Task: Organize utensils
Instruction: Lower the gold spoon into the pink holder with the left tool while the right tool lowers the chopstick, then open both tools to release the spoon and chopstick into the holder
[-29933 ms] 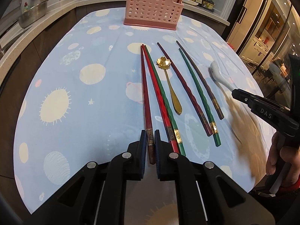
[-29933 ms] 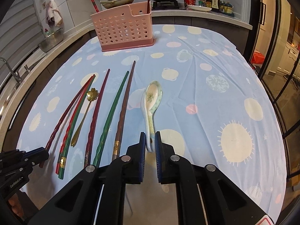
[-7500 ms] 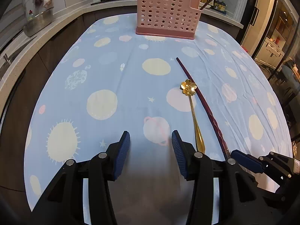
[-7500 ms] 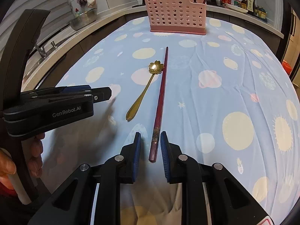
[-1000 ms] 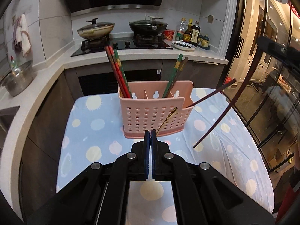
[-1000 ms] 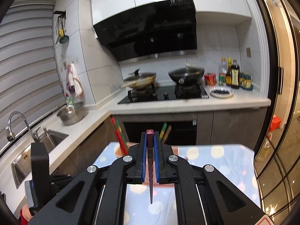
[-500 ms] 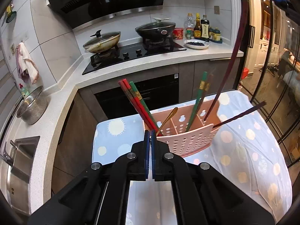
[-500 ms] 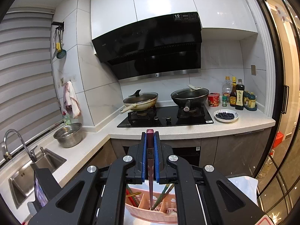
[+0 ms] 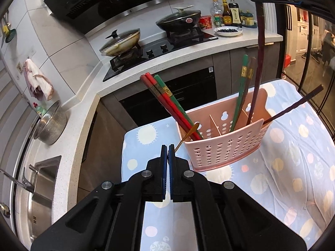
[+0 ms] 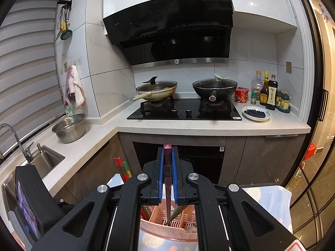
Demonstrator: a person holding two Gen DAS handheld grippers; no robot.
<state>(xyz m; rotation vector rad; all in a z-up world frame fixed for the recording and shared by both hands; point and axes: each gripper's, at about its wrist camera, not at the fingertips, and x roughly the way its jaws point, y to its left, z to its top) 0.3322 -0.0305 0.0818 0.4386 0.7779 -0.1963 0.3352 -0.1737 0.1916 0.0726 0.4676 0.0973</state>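
The utensil holder (image 9: pixel 226 144) looks like matt pink plastic, perforated all over, standing near the far edge of a soft printed cloth (image 9: pixel 293 167) that wrinkles toward its right edge. The chopsticks (image 9: pixel 167 102) in it carry a glossy lacquer with gilt bands; the spoon handle (image 9: pixel 189 132) shines like brass-coloured metal. The colander (image 10: pixel 70 127) is dull steel, the worktop (image 10: pixel 209 128) speckled stone, the hob (image 10: pixel 184 113) glossy black glass
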